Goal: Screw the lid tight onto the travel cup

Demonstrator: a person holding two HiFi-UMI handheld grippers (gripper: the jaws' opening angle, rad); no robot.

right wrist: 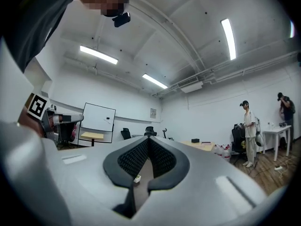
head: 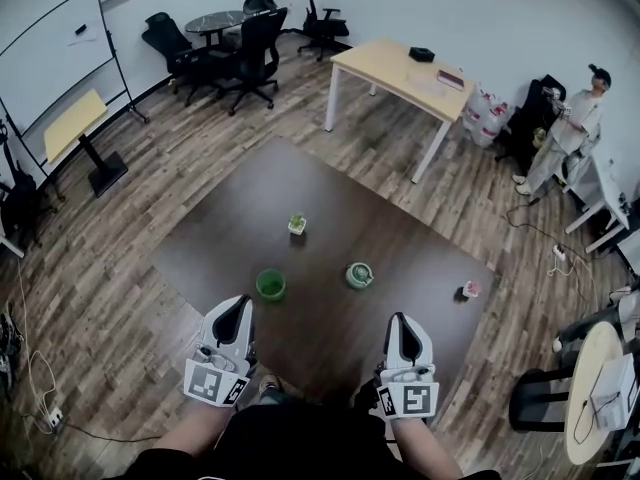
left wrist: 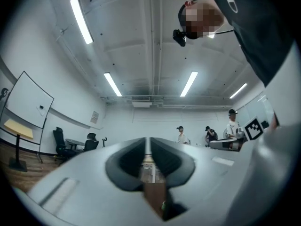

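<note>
The left gripper [head: 237,306] and right gripper [head: 400,321] are hovering, jaws pressed together, empty. The green round travel cup [head: 270,285] and pale-green round lid [head: 359,275] are sitting apart on the dark brown table [head: 250,198]. Reaching in unopened is risking knocking them over.

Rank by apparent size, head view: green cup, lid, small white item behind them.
1. green cup and lid: about alike, not ranked.
2. small white item: smallest, but it is farther from the camera, so its true size is unsure.
</note>
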